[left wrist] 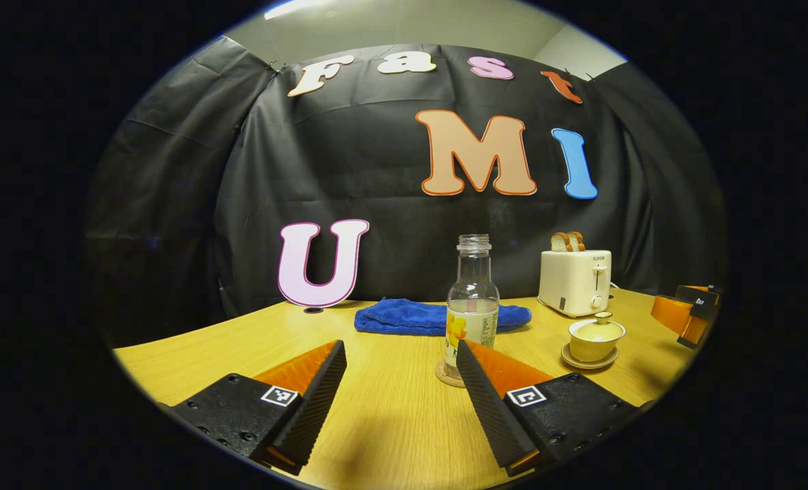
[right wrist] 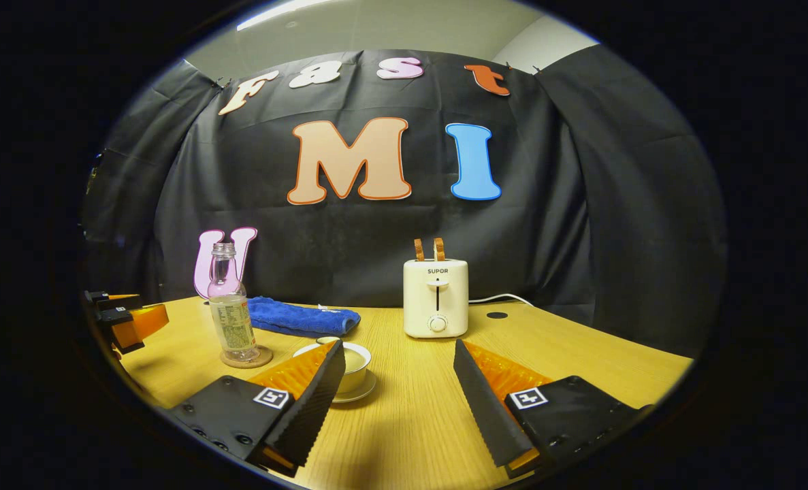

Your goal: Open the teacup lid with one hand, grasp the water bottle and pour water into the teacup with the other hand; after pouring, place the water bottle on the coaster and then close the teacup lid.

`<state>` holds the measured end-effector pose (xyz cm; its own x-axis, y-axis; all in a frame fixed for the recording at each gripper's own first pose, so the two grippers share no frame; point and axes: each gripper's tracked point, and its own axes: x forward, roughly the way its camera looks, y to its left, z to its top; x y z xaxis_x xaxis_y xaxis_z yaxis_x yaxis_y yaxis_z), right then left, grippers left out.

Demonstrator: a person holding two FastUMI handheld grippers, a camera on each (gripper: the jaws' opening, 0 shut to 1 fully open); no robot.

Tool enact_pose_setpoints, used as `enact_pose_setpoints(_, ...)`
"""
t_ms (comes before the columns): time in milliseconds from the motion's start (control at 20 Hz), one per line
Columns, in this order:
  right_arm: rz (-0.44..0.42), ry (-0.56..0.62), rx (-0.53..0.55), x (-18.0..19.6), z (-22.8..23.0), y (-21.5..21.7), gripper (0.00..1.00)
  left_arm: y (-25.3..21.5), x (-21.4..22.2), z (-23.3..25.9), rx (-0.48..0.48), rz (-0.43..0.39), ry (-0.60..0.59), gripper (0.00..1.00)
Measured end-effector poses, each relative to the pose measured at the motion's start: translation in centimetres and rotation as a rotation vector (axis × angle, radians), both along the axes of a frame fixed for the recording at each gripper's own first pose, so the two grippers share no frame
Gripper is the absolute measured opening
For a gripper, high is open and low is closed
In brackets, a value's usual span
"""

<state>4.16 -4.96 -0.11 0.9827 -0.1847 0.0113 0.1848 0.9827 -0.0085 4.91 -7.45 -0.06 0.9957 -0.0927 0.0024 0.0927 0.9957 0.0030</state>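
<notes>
Clear water bottle (left wrist: 472, 303) upright on coaster (left wrist: 448, 375), mouth seemingly uncapped; both hand-held grippers (left wrist: 401, 371) (right wrist: 399, 371) wide open, empty.

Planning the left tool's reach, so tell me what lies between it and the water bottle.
Only bare table lies there in the left gripper view: the open left tool faces the water bottle, which stands on its coaster.

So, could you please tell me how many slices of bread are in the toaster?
2: the left slice and the right slice stand side by side in the slots of the toaster, behind the teacup.
</notes>
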Motion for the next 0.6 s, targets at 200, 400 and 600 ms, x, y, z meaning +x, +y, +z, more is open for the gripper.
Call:
enact_pose_setpoints(200,0.0,0.0,0.0,-0.04,0.02,0.01,0.96,0.05,-0.05,0.07,0.001,0.0,-0.001,0.95)
enact_pose_setpoints(400,0.0,0.0,0.0,-0.04,0.05,0.01,0.96,0.04,0.0,0.03,-0.001,0.0,0.001,0.95)
enact_pose_setpoints(600,0.0,0.0,0.0,-0.01,0.02,0.03,0.96,0.06,-0.03,0.08,0.001,0.0,0.0,0.95)
